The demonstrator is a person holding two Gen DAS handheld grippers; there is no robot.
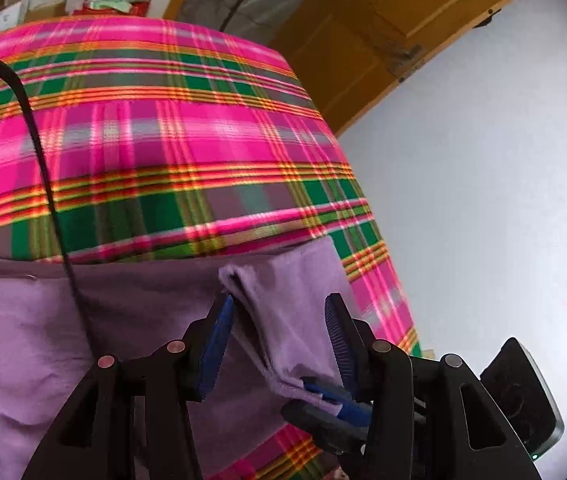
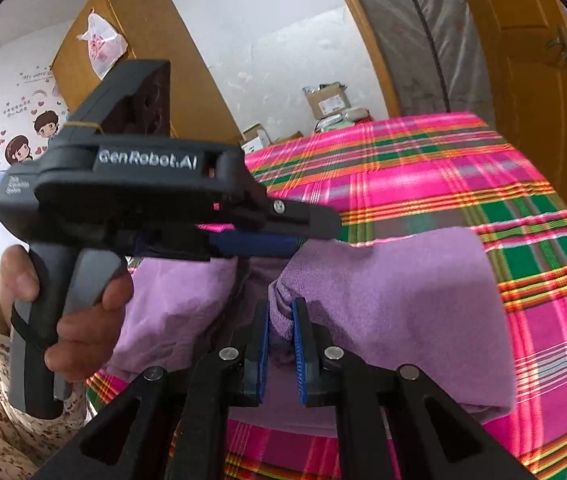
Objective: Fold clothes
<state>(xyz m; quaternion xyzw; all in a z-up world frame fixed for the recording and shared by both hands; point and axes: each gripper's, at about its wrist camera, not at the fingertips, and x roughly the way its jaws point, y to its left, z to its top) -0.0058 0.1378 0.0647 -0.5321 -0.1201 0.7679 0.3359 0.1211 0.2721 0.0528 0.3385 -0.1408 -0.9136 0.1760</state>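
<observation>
Working mid-fold, we judge: the purple garment [image 2: 383, 300] lies across the lower half of both views on the plaid cover [image 1: 171, 140]. Our right gripper [image 2: 281, 312] pinches a bunched fold of it. Our left gripper [image 1: 279, 312] has its jaws apart, with a flap of cloth between them. Next we likely need to close the left before carrying the fabric over. The garment's kind, full outline and near edge are cut off behind the tools.
</observation>
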